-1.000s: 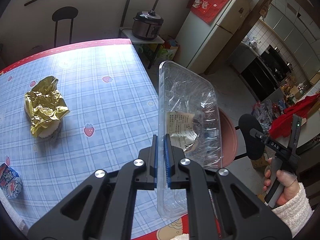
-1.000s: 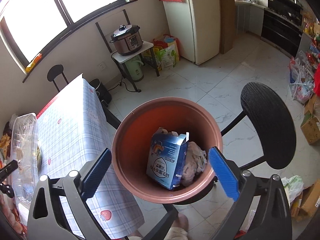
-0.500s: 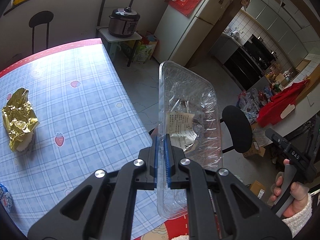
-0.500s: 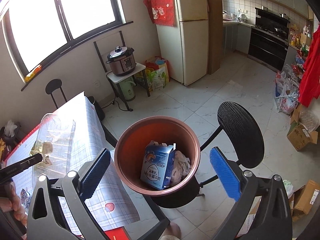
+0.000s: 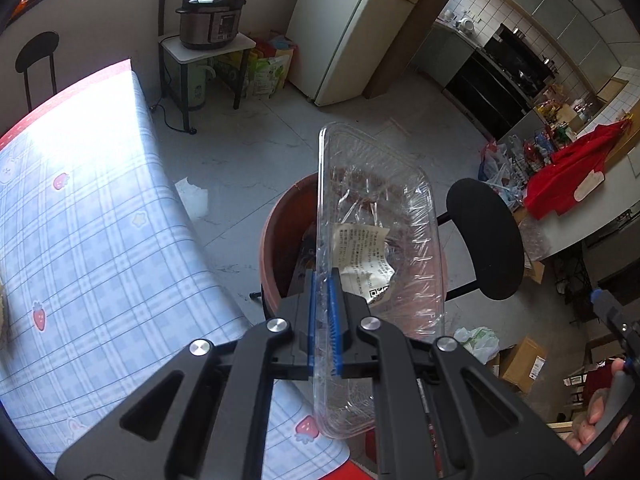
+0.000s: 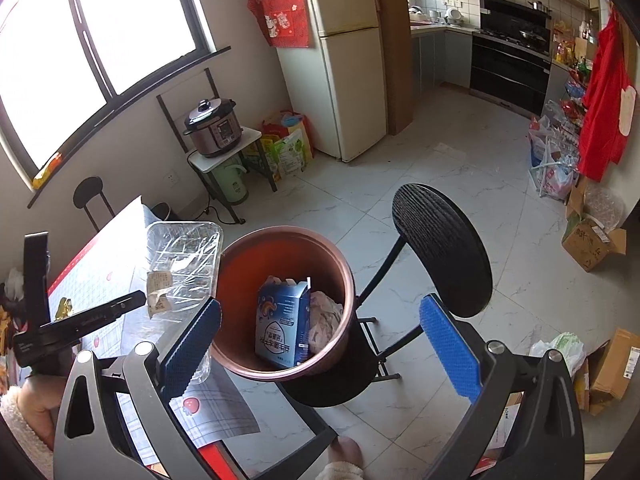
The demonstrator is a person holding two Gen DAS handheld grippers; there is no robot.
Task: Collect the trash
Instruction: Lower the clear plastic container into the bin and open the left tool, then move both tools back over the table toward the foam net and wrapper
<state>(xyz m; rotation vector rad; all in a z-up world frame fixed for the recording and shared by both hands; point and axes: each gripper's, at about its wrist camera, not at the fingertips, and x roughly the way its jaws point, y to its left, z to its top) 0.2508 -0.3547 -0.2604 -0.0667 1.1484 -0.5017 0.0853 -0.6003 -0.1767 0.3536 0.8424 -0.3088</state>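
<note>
Carry-to-bin step: left gripper (image 5: 324,312) clamped on rim of clear plastic food tray (image 5: 376,240), held beside round terracotta-coloured bin (image 6: 284,304); right gripper (image 6: 320,348) apart, empty; next, centre tray over bin, release.

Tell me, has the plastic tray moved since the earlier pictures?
Yes. The plastic tray, earlier over the table, now hangs beyond its edge, by the bin.

left gripper (image 5: 323,312): fingers clamped, angled down | right gripper (image 6: 320,344): fingers spread, empty
</note>
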